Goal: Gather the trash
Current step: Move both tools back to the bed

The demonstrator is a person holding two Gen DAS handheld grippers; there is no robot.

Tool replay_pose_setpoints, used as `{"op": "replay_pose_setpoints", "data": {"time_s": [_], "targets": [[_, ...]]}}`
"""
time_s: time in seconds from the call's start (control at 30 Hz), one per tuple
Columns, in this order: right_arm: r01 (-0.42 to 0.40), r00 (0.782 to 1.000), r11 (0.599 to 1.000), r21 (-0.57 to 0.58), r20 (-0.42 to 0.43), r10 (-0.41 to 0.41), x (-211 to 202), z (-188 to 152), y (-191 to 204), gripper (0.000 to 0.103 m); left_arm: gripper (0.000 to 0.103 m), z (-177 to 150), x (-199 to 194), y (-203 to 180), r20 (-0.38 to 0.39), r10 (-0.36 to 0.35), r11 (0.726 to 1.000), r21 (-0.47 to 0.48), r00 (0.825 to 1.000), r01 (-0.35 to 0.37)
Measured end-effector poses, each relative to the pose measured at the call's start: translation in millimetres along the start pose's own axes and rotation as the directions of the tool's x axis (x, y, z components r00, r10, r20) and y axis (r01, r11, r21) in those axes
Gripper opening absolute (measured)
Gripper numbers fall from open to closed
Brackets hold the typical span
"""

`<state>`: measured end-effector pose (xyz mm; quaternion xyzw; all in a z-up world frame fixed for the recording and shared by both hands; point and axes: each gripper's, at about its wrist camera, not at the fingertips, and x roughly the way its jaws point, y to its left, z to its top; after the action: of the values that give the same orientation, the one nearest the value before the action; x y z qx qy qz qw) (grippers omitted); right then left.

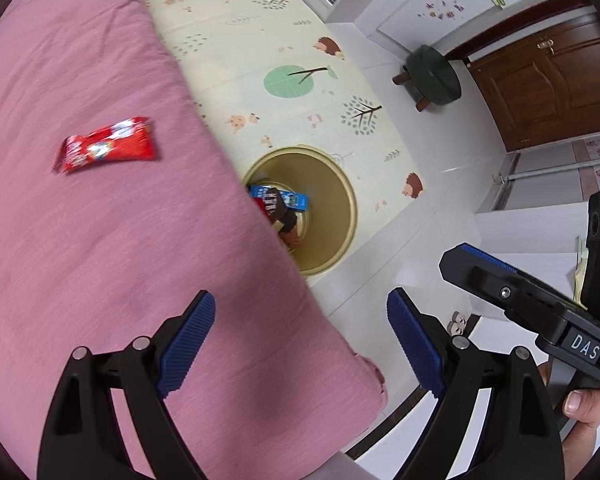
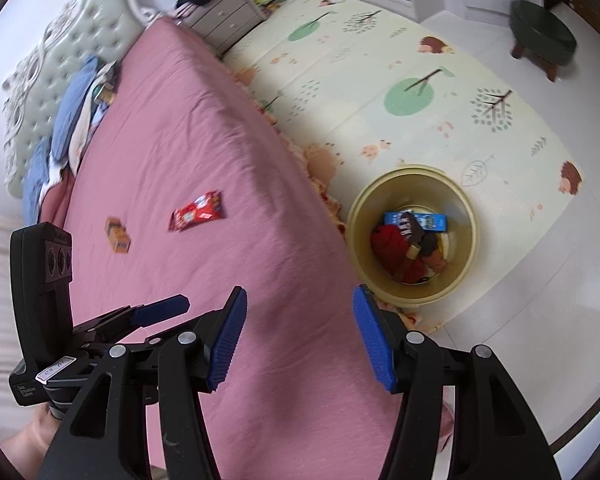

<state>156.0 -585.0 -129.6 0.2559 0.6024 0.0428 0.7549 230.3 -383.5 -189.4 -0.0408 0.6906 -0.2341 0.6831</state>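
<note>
Blue-padded left tongs (image 1: 300, 340) gaping wide, right tongs (image 2: 298, 336) part-open, both empty

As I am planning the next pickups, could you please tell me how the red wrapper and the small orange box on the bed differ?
The red wrapper is flat, elongated and larger; the small orange box is compact and blocky. The wrapper lies nearer the bed's edge and the bin; the box lies farther in. Both rest loose on the pink sheet, untouched.

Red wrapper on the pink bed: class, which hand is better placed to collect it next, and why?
Probably the left. The left gripper is open and empty over the bed, nearer the red wrapper. The right gripper, also open and empty, hangs at the bed's edge beside the bin.
</note>
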Motion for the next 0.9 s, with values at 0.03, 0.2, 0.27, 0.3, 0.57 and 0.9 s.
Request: {"op": "replay_pose_setpoints", "data": {"time_s": [0.03,0.2,0.27,0.3,0.57,0.9], "targets": [[-0.001,1.000,1.000,-0.016,-0.006,0.001,2,-1,7,0.055,0.087,-5,-4,7,0.009,0.010,1.000,-0.010,1.000,-0.010],[-0.016,0.999,0.996,-0.092,-0.046,0.012,17,-7,41,0.055,0.087,-22,-20,40,0.033,0.036,0.997,-0.072,0.999,-0.034],[-0.019,0.998,0.992,-0.128,-0.061,0.011,24,-9,56,0.055,0.087,-29,-25,57,0.042,0.053,0.994,-0.100,0.998,-0.049],[-0.021,0.997,0.989,-0.147,-0.070,0.011,28,-9,63,0.055,0.087,-31,-27,62,0.044,0.059,0.993,-0.109,0.997,-0.054],[-0.047,0.990,0.957,-0.288,-0.143,0.006,66,-7,119,0.055,0.087,-42,-41,114,0.059,0.137,0.973,-0.196,0.989,-0.123],[-0.004,0.981,0.863,-0.505,-0.170,-0.095,126,17,177,0.057,0.087,-31,-39,183,0.063,0.189,0.921,-0.358,0.980,-0.154]]}}
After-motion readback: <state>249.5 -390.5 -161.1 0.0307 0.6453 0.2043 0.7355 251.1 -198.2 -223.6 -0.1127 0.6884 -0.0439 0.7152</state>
